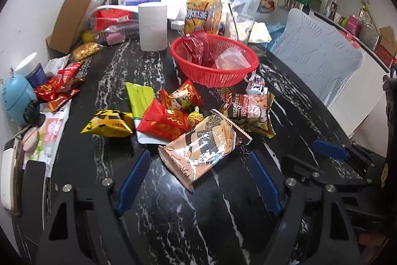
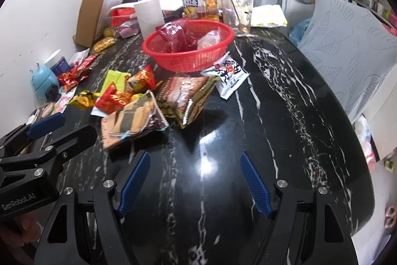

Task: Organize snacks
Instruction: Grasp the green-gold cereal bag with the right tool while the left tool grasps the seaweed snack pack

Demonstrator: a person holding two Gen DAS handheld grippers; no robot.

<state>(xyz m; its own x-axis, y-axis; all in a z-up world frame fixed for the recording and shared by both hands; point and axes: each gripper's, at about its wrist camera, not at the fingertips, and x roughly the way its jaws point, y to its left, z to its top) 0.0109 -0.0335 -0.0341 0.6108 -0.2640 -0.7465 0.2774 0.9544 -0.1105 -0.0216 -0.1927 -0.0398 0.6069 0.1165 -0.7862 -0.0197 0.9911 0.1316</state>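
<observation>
Snack packets [image 1: 173, 116] lie scattered across the middle of the left wrist frame, on a black marble table [image 1: 193, 215] with white veins. Nearest the camera sits a tan cracker pack [image 1: 202, 147], its lower end lying between the blue pads of the left gripper [image 1: 199, 165], whose jaws stand wide apart and grasp nothing; neither pad touches the pack. Just above and right of it lies a brown nut bag [image 1: 250, 111], with a small white sachet [image 1: 256, 85] above that, close under the rim of a red basket [image 1: 214, 73]. The basket sits upper centre and holds a red wrapper and a clear plastic bag. Left of the cracker pack are a red packet [image 1: 165, 121], a yellow packet [image 1: 109, 124] and a lime-green packet [image 1: 139, 98]. Further red wrappers [image 1: 60, 88] pile up at the left edge beside a blue round gadget [image 1: 16, 98].

Behind the basket stand a white paper roll [image 1: 152, 26] and a large iced tea bottle [image 1: 203, 10]; a brown cardboard box [image 1: 74, 11] leans at upper left. A pale blue cushion [image 1: 320, 54] fills the right side.

In the right wrist view the right gripper [image 2: 194, 167] hovers over bare table in the lower centre, released, its jaws spread wide with nothing between them. The cracker pack [image 2: 134, 119] lies up and left of its left pad, the nut bag [image 2: 184, 96] above, the white sachet [image 2: 228, 75] touching the basket [image 2: 188, 58]. The left gripper [image 2: 47, 126] shows at the left edge.
</observation>
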